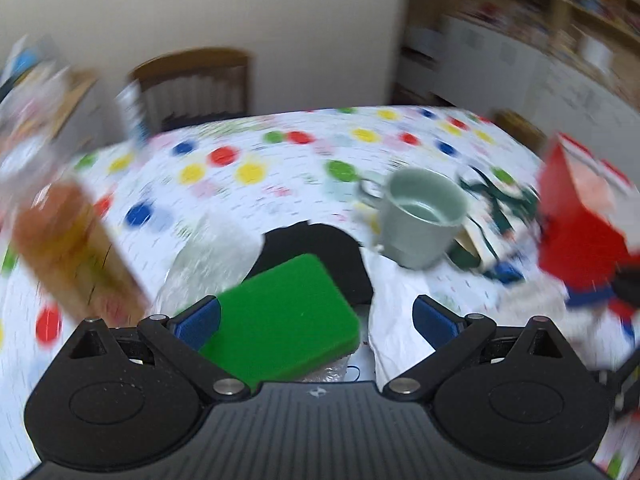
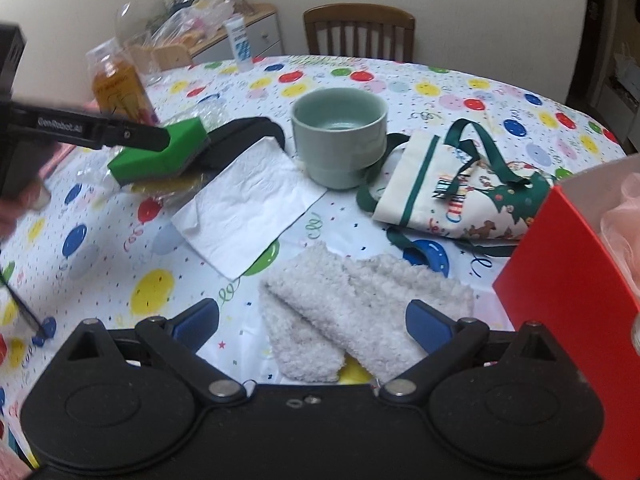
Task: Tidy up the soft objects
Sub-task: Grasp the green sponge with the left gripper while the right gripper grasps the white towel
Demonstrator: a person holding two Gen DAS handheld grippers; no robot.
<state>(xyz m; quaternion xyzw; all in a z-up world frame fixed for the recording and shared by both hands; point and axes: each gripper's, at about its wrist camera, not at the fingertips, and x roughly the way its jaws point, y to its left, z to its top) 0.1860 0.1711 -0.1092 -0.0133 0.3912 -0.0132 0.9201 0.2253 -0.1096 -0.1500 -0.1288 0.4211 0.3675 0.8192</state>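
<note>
"GenRobot.AI" on left tool (image 2: 168, 138)

A home dining room: the bench (image 2: 400, 92) wears a party tablecloth printed with balloons, a wooden slat-back chair (image 2: 359, 32) stands against the plain wall beyond the right claw (image 2: 312, 322), and cluttered wooden shelves (image 1: 560, 20) fill the room's far corner.
</note>
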